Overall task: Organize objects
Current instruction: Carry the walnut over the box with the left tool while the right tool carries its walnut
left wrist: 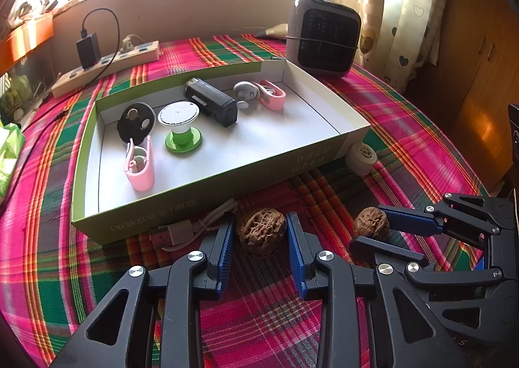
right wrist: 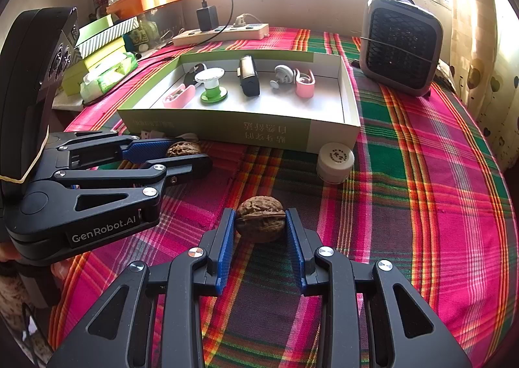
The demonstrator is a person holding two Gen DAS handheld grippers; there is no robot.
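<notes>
Two walnuts lie on the plaid cloth in front of a shallow green-and-white box. My left gripper has its blue pads on both sides of the left walnut, touching it. My right gripper has its pads closed against the right walnut. In the left wrist view the right gripper shows around its walnut. In the right wrist view the left gripper shows around its walnut. The box holds two pink clips, a green-based stand, a black device, a black disc and a grey suction hook.
A small white jar stands by the box's near right corner. A white USB cable lies by the box front. A grey heater stands at the back right, a power strip with charger at the back, boxes and tissues at left.
</notes>
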